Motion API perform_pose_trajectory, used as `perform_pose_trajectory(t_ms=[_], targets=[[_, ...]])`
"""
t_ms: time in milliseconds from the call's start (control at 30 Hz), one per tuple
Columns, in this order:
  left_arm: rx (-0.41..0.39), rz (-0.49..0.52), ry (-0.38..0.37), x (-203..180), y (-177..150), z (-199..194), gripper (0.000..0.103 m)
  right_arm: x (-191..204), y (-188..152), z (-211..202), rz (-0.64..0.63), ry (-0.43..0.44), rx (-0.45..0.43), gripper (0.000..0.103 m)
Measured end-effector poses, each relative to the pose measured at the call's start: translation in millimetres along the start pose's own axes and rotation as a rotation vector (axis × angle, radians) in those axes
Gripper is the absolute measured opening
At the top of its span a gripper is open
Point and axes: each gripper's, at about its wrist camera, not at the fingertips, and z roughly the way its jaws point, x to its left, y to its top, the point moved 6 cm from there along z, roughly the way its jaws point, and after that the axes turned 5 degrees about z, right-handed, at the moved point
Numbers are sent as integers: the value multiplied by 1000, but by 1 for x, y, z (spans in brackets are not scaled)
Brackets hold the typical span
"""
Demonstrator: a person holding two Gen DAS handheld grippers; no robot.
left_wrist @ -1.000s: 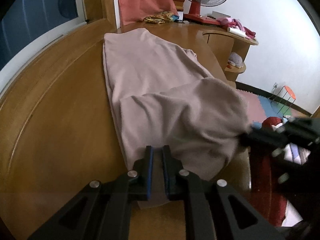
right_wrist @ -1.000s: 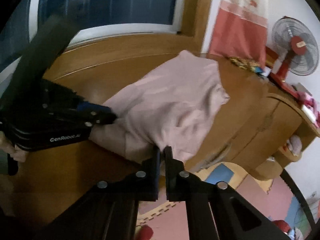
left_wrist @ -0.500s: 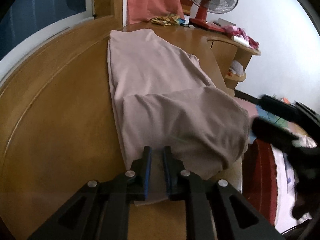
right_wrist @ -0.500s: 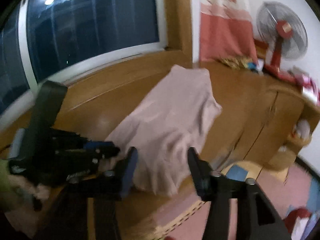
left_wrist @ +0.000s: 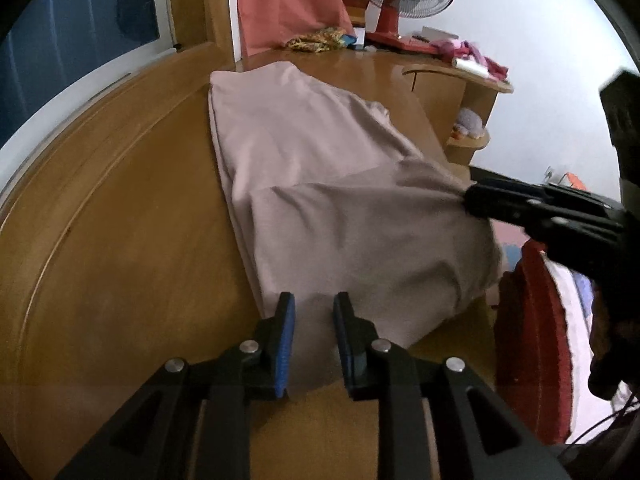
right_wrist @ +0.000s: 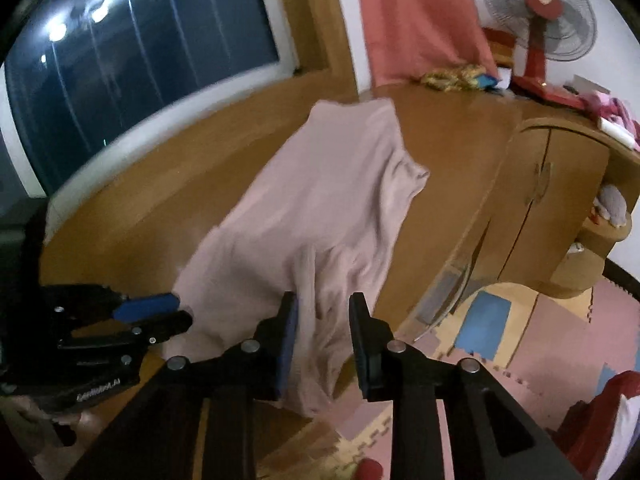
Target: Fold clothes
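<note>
A dusty-pink garment (left_wrist: pixel 320 200) lies lengthwise on the wooden table (left_wrist: pixel 120 240). Its near right part hangs over the table edge (right_wrist: pixel 320 208). My left gripper (left_wrist: pixel 315 320) is open at the garment's near hem, and cloth shows in the gap between its blue pads. The right wrist view shows it low on the left (right_wrist: pixel 176 314), fingers apart, tips at the cloth's corner. My right gripper (right_wrist: pixel 323 320) is open with the hanging fold showing between its fingers. Seen from the left wrist, the right gripper (left_wrist: pixel 470 198) touches the garment's right edge.
A red fan (right_wrist: pixel 538 20), a patterned cloth (left_wrist: pixel 316 38) and pink items stand at the table's far end. A dark window (right_wrist: pixel 140 60) runs along the left. A wooden cabinet (right_wrist: pixel 552 200) and foam floor mats (right_wrist: pixel 520 340) lie to the right, below the edge.
My right gripper let go of the garment's corner, opened wide, then narrowed around the hanging fold. My left gripper's fingers have come apart at the hem.
</note>
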Motion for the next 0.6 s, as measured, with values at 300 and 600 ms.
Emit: perform_pose_trajectory(t_ms=[300, 600], targets=[[29, -17, 0, -7, 5, 9, 24, 35, -53, 7, -412, 10, 80, 41], [45, 17, 69, -9, 2, 18, 30, 20, -47, -5, -468, -54, 105, 5]])
